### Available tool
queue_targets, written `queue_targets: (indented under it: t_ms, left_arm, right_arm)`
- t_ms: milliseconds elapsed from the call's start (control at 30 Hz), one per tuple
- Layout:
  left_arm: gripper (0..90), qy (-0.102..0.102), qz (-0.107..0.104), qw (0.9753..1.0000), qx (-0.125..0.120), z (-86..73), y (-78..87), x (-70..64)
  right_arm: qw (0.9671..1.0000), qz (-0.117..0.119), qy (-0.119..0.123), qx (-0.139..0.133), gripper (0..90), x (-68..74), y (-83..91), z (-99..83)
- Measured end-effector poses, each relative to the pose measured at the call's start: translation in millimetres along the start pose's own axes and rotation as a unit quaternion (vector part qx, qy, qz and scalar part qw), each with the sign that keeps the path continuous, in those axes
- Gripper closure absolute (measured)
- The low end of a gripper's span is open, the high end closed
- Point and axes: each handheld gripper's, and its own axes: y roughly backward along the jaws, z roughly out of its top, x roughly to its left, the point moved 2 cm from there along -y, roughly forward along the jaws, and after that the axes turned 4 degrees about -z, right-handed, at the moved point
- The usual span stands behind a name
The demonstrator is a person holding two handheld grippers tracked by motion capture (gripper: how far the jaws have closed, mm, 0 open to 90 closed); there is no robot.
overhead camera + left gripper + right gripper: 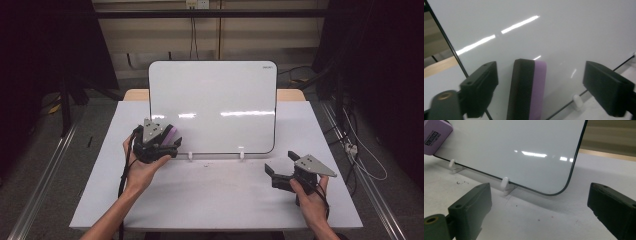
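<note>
While wide-open left gripper (541,87) brackets eraser (527,90) against whiteboard (212,105) at bottom-left corner, gripping nothing: likely light, soft-faced, best pinched across stiff sides; right gripper (280,167) open, empty.

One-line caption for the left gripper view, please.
Purple-and-black whiteboard eraser against the glossy white whiteboard, between the left gripper's open black fingers.

From the left tongs (539,85) I can't tell whether the eraser (527,90) touches the whiteboard (574,30); its lower end is cut off. Beyond the right tongs (539,212), its label is clipped.
</note>
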Motion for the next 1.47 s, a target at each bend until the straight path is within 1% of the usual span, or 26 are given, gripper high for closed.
queue_targets:
  t_ms: [100,133,167,200,233,267,300,400,433,500,533,567,600,733,767,867,933,967,1033,1067,1167,1200,1333,1367,1400,1467]
  left_arm:
    - [7.4,0.026,-0.004,0.9996,-0.006,-0.8,6.1,2.2]
    - [7.2,0.032,-0.005,0.9995,-0.003,-1.3,8.0,3.0]
    - [7.9,0.036,0.0,0.9993,0.007,-2.1,10.0,3.9]
    - [10.2,0.044,0.001,0.999,0.013,-3.2,11.6,5.0]
    - [10.4,0.056,-0.003,0.9984,0.008,-4.4,13.2,5.4]
    - [9.1,0.06,-0.008,0.9982,0.004,-5.5,15.1,6.2]
    - [8.9,0.06,-0.005,0.9982,0.004,-6.5,16.9,6.4]
    - [7.0,0.057,-0.01,0.9983,-0.003,-9.6,21.0,5.2]
    - [6.3,0.051,-0.008,0.9987,-0.003,-11.0,22.6,4.6]
    - [5.1,0.046,-0.007,0.9989,-0.009,-13.5,26.2,3.5]
    - [5.7,0.047,-0.009,0.9988,-0.005,-15.2,28.7,3.4]
    - [6.3,0.056,-0.014,0.9983,-0.007,-16.4,30.5,3.4]
    - [6.2,0.06,-0.017,0.998,-0.006,-18.2,32.5,3.8]
    - [5.6,0.064,-0.01,0.9978,-0.013,-28.1,40.6,3.9]
    - [5.7,0.064,-0.004,0.9979,-0.011,-30.8,42.5,3.7]
    - [5.8,0.068,-0.001,0.9976,-0.012,-38.9,48.7,3.2]
    - [5.8,0.061,0.002,0.9981,-0.009,-43.9,52.9,2.2]
    - [5.8,0.059,-0.002,0.9982,-0.013,-46.2,54.9,1.6]
    - [6.2,0.053,0.01,0.9985,-0.01,-51.0,60.6,0.8]
    - [6.6,0.052,0.008,0.9985,-0.011,-53.3,63.3,0.5]
    - [6.6,0.06,0.007,0.9981,-0.014,-62.9,71.0,0.0]
    - [6.5,0.067,0.007,0.9975,-0.02,-66.8,73.0,0.0]
    - [6.3,0.089,0.021,0.9953,-0.033,-78.5,79.0,2.6]
    - [6.2,0.09,0.025,0.995,-0.034,-79.7,79.5,3.5]
    - [6.2,0.092,0.024,0.9949,-0.033,-80.2,79.5,3.5]
    - [5.7,0.087,0.019,0.9954,-0.035,-80.0,79.8,3.4]
  right_arm:
    - [1.0,-0.001,0.0,0.001,5.3,-0.2,0.0,-0.3]
    - [1.0,-0.002,0.0,0.001,5.3,-0.6,0.0,-0.4]
    - [1.0,-0.002,0.0,0.001,5.3,-0.9,0.1,-0.4]
    - [1.0,-0.003,0.0,0.001,5.3,-1.2,0.1,-0.6]
    - [1.0,-0.003,0.001,0.001,5.3,-1.5,0.2,-0.7]
    - [1.0,-0.003,0.0,0.001,5.3,-1.7,0.2,-0.8]
    - [1.0,-0.003,0.0,0.001,5.3,-1.8,0.2,-0.9]
    - [1.0,-0.003,0.0,0.002,5.3,-1.7,0.1,-1.1]
    - [1.0,-0.004,0.001,0.002,5.3,-1.6,0.1,-1.1]
    - [1.0,-0.004,0.002,0.002,5.3,-1.6,0.1,-1.2]
    - [1.0,-0.004,0.002,0.003,5.3,-1.6,0.2,-1.3]
    - [1.0,-0.003,0.001,0.004,5.3,-1.4,0.3,-1.4]
    - [1.0,-0.002,0.001,0.005,5.3,-1.3,0.4,-1.6]
    - [1.0,-0.003,0.001,0.004,5.3,-1.6,1.1,-1.7]
    - [1.0,-0.004,0.001,0.004,5.3,-1.9,1.3,-1.8]
    - [1.0,-0.005,0.0,0.006,5.3,-2.4,1.8,-2.4]
    - [1.0,-0.005,0.0,0.005,5.3,-2.3,2.3,-2.3]
    - [1.0,-0.006,0.001,0.005,5.3,-2.4,2.3,-2.4]
    - [1.0,-0.007,0.0,0.006,5.3,-2.6,2.6,-2.9]
    - [1.0,-0.008,0.001,0.006,5.3,-2.7,3.1,-3.1]
    - [0.9999,-0.011,0.0,0.007,5.3,-3.5,4.6,-4.3]
    - [0.9999,-0.011,-0.002,0.008,5.3,-3.7,5.4,-4.6]
    - [0.9998,-0.014,-0.004,0.01,5.3,-4.6,7.9,-6.4]
    - [0.9998,-0.015,-0.004,0.011,5.3,-4.7,8.1,-6.9]
    - [0.9998,-0.015,-0.004,0.012,5.3,-4.7,8.2,-7.0]
    - [0.9998,-0.015,-0.003,0.009,5.3,-5.1,8.2,-6.1]
